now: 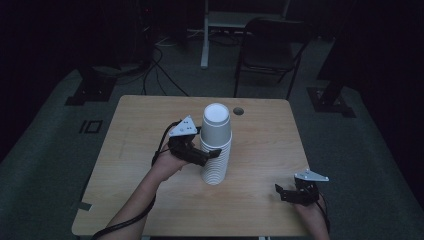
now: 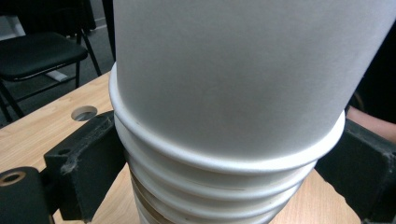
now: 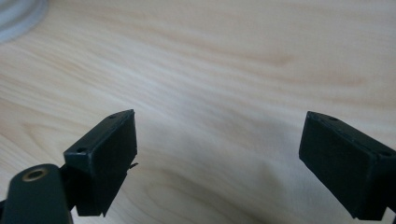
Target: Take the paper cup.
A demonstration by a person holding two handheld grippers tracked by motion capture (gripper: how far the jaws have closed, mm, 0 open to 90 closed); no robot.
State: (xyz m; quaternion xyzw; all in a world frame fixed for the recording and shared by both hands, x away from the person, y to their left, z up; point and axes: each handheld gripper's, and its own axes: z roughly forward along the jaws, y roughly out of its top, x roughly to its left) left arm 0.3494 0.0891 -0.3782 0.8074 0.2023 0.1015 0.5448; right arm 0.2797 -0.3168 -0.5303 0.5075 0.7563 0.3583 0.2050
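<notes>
In the high view, a tall stack of white paper cups, nested upside down (image 1: 216, 145), stands near the middle of the light wood-grain table (image 1: 260, 200). The left gripper (image 1: 210, 154) reaches in from the left at mid-height of the stack, its black jaws set around the cup rims. The right gripper (image 1: 281, 192) rests low near the table's right front edge, well apart from the stack. A dark folding chair (image 1: 270, 50) stands beyond the table.

In the left gripper view, the jaws stand on either side of the stack of white paper cups (image 2: 233, 93), pressed against the ribbed rims just under the topmost cup. The step in hand looks like separating cups; the next move likely calls for a steady lift without tipping those below.

In the right gripper view, the right gripper (image 3: 217, 154) has its jaws spread wide over bare wood, holding nothing.

No brand, label or writing can be read anywhere
</notes>
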